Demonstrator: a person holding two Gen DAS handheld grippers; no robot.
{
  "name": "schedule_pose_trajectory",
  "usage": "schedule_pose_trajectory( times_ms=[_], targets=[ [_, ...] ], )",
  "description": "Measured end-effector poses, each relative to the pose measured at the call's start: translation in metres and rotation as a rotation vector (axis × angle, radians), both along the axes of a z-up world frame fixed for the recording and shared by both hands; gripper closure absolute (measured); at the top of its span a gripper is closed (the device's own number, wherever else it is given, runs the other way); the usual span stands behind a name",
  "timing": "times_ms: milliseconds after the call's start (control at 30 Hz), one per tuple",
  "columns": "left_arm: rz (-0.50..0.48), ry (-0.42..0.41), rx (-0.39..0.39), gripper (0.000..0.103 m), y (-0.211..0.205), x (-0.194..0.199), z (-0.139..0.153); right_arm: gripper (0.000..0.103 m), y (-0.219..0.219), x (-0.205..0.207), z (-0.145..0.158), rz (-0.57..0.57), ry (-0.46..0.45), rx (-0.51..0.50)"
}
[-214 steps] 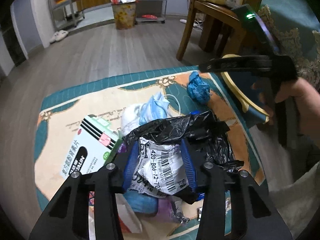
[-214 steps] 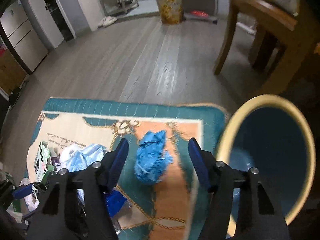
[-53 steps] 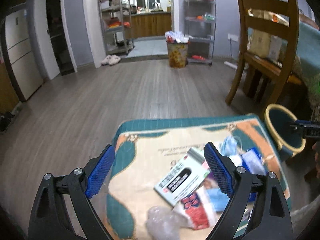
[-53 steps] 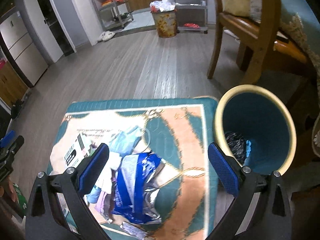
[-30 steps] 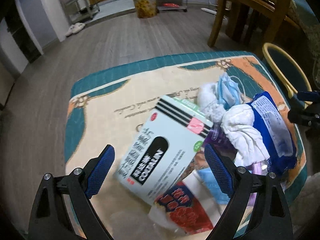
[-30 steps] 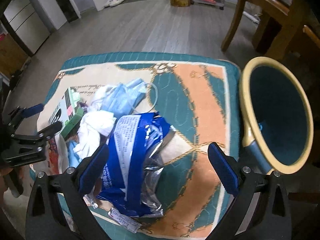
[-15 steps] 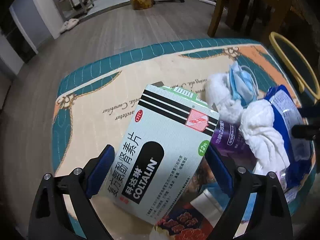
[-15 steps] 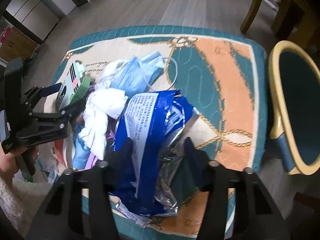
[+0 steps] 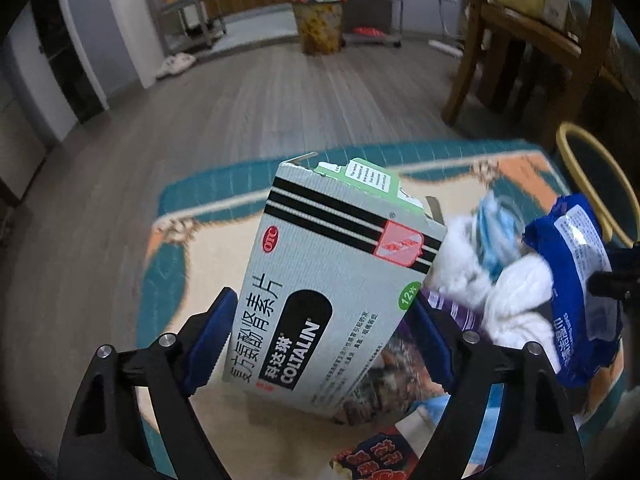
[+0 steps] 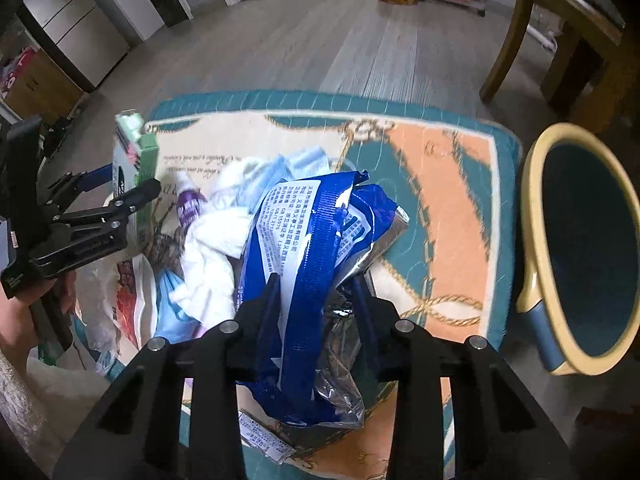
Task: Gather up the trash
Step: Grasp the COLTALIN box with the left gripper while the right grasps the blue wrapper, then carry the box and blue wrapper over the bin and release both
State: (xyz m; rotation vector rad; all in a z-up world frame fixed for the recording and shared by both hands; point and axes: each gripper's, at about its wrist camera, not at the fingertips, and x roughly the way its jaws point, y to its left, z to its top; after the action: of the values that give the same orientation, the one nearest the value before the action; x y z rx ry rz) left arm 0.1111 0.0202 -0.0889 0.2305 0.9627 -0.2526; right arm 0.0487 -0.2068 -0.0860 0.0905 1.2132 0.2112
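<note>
The blue foil wrapper (image 10: pixel 304 264) lies crumpled on top of the litter heap on the patterned mat (image 10: pixel 440 184), its printed white label facing up. The right gripper (image 10: pixel 316 292) comes down over it with its jaws narrowed, having just been closing, and both blue pads press into the wrapper's sides (the silver lining bulges out below the right pad). So the right gripper is clamped on the wrapper.

Just left of it in the heap sit a wad of white tissue (image 10: pixel 212 240), a light blue face mask (image 10: pixel 276 168) and a purple packet (image 10: pixel 188 204).

At the heap's left edge the grey medicine box (image 9: pixel 336 300), printed COLTALIN, stands tilted with its torn green flap uppermost. The left gripper (image 9: pixel 324 336) has the box between its wide-set jaws, which have just been closing a little. The right pad touches the box's edge; at the left pad contact cannot be judged. A hand (image 10: pixel 24 316) holds this gripper's handle at the right-wrist view's left edge.

Just beside the mat's right edge stands the yellow-rimmed bin (image 10: pixel 536 216), dark teal inside. Beyond lie grey floorboards (image 9: pixel 280 96), wooden chair legs (image 9: pixel 468 60) and a patterned wastebasket (image 9: pixel 318 26) by metal shelving.
</note>
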Motion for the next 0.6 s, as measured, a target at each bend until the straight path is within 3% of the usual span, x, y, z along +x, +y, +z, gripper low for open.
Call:
schedule_pose_trajectory(
  times_ms=[233, 600],
  targets=[
    [0.041, -0.098, -0.094, 0.020, 0.001, 0.000, 0.031, 0.069, -0.013, 0.006, 0.025, -0.029, -0.106, -0.037],
    [0.033, -0.156, -0.185, 0.020, -0.011, -0.001, 0.064, 0.069, -0.051, 0.015, 0.068, -0.113, -0.223, -0.009]
  ],
)
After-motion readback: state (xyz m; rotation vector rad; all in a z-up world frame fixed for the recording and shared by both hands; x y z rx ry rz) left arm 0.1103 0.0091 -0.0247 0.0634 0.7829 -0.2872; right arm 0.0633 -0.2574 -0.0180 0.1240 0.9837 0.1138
